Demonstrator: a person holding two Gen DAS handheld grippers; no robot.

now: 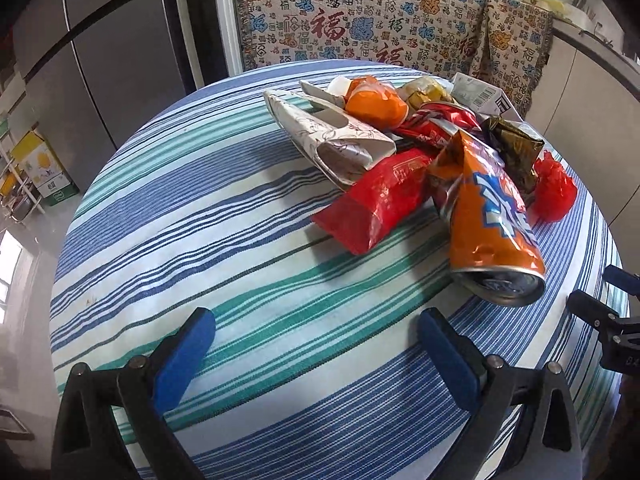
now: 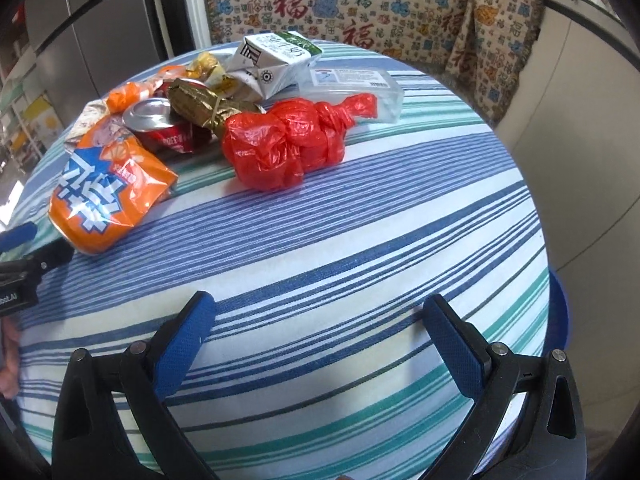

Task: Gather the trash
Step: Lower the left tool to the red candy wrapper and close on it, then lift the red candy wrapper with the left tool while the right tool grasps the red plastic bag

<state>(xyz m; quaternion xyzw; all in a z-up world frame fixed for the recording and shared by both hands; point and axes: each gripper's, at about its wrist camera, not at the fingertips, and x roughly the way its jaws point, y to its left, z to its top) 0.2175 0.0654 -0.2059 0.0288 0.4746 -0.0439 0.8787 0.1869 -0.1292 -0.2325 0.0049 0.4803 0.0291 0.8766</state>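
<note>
A heap of trash lies on a round table with a striped cloth. Nearest is a crushed orange can, then a red wrapper, a patterned paper box, a crushed red can, a gold wrapper, a knotted red plastic bag, a white carton and a clear plastic box. My left gripper hangs open over bare cloth, short of the orange can. My right gripper is open too, well short of the red bag.
A patterned fabric-covered bench stands behind the table. A grey fridge is at the left, with a yellow and green carton on the floor. A white counter runs along the right. A blue rim shows below the table's right edge.
</note>
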